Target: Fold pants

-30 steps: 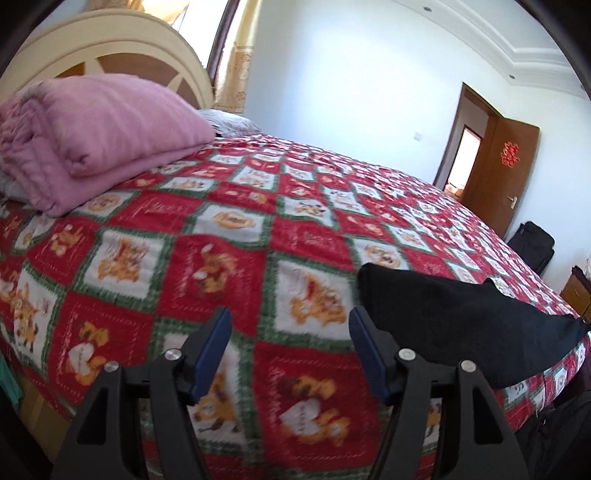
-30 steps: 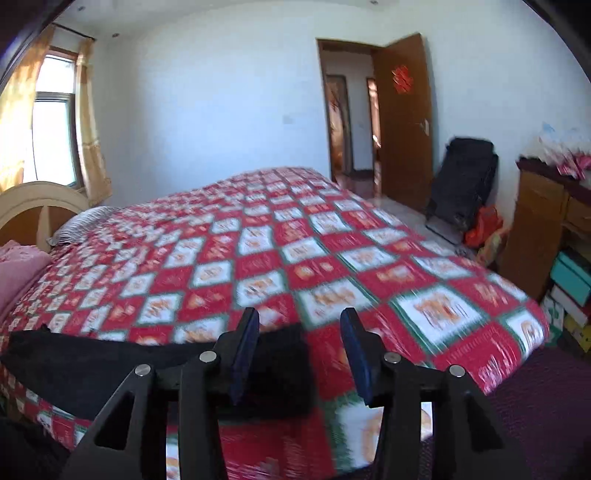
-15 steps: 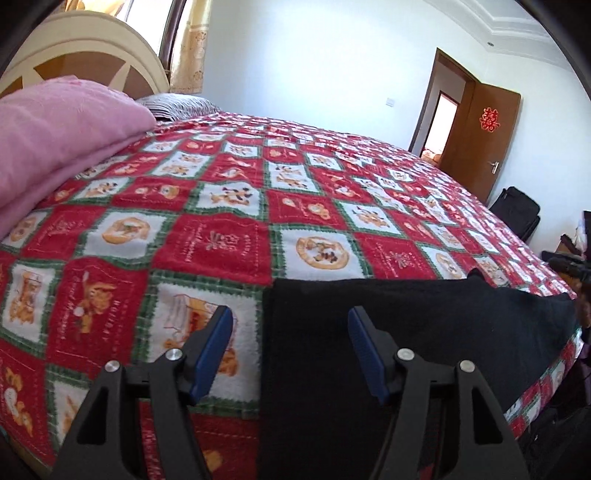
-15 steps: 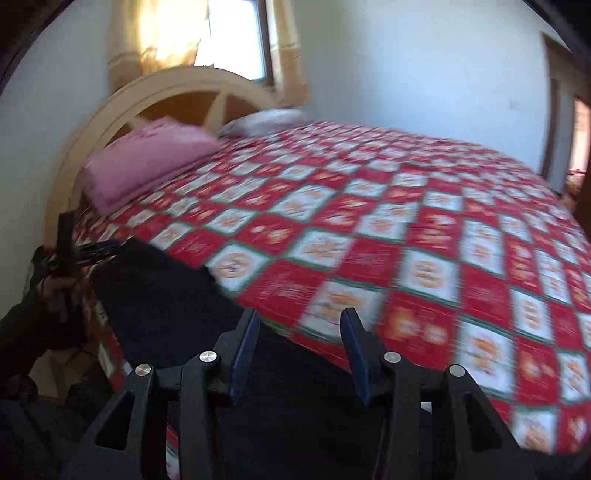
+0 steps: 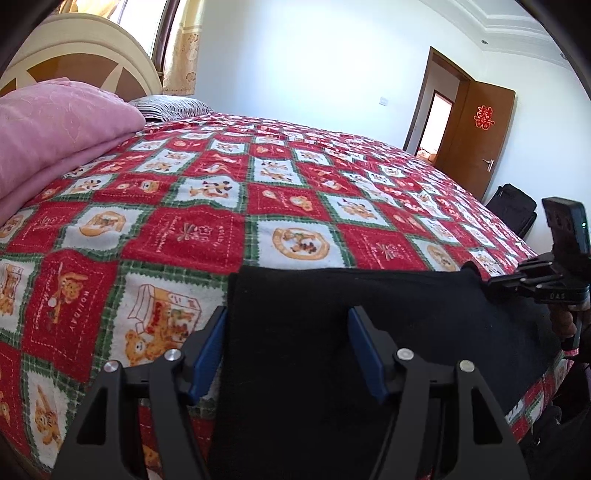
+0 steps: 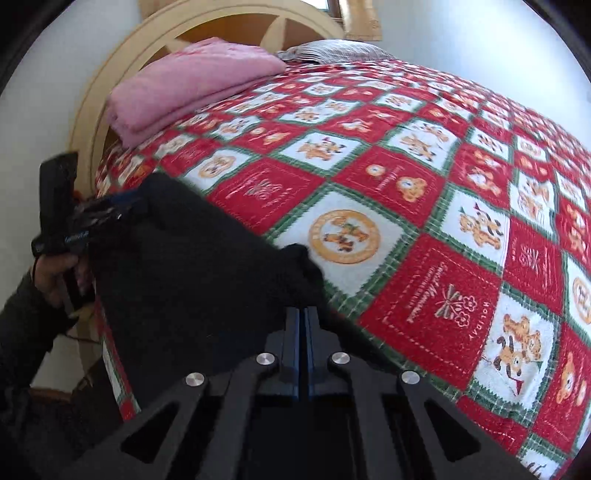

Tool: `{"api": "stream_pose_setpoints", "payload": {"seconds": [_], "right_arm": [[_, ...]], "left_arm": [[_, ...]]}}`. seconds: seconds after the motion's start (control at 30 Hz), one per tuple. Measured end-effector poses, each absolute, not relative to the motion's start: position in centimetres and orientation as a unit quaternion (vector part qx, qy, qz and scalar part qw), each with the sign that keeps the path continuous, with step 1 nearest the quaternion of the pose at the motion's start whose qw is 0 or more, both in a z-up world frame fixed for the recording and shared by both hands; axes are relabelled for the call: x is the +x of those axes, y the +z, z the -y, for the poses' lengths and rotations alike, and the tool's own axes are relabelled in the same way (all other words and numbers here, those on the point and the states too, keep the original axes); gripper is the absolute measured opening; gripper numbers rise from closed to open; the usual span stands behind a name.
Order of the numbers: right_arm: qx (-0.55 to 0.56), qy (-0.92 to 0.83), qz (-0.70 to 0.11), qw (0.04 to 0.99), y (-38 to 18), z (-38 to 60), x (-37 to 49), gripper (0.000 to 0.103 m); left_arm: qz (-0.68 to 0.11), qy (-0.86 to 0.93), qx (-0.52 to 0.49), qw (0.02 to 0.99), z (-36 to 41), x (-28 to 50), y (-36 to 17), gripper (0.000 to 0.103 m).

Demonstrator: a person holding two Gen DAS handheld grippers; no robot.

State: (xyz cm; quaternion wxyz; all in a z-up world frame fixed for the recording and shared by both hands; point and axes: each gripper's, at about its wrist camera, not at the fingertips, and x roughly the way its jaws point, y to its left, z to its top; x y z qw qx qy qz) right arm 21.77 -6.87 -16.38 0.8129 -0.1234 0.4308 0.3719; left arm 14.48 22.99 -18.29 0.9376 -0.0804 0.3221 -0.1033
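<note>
Black pants lie along the near edge of the bed, flat on the red-white-green patchwork quilt, part of the fabric hanging over the side toward you. Your left gripper is spread wide, blue pads either side of the left end of the cloth, gripping nothing. Your right gripper has its pads pressed together right at a bunched black corner of the pants; looks like cloth is pinched in there, though black on black makes the actual bite hard to confirm.

Handling: soft, limp, matte knit or fleece-type fabric, light, no stiffness, so it'll sag and drape from whatever point you hold and drag along the quilt if you pull low. Not slippery, not fragile. The quilt is a napped, towel-like weave, so expect friction between the two. Take hold at corners and edges, never mid-panel: your left should close on the near left corner or the straight left edge, matching the right's corner hold, so the end lifts as one straight line and folds over square.

Shapes: the pants read as a long dark rectangle with a crisp left edge and a small peaked wrinkle at the right corner. Folded pink blanket sits puffy near the curved cream headboard, well apart from your work
</note>
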Motion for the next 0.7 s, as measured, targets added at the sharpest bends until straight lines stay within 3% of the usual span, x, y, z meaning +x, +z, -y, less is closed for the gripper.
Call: {"api": "stream_pose_setpoints", "payload": {"seconds": [0.23,0.53,0.6,0.67,0.7], "right_arm": [[-0.120,0.327,-0.381,0.856,-12.7,8.0,23.1,0.001],[-0.152,0.321,-0.421,0.835,-17.0,7.5,23.4,0.002],[-0.127,0.317,-0.424,0.839,-16.6,8.5,23.2,0.005],[-0.099,0.304,-0.418,0.850,-15.6,10.0,22.4,0.019],[-0.086,0.313,-0.413,0.851,-15.0,10.6,21.4,0.019]], "left_arm": [[-0.307,-0.087,-0.054,0.946,-22.1,14.5,-17.4,0.067],[-0.310,-0.063,-0.006,0.949,-21.7,14.3,-19.0,0.071],[-0.306,-0.056,0.009,0.950,-21.6,14.1,-19.1,0.077],[-0.304,-0.055,-0.002,0.951,-22.2,13.9,-19.3,0.080],[-0.304,-0.057,-0.011,0.951,-22.4,13.9,-19.4,0.082]]}}
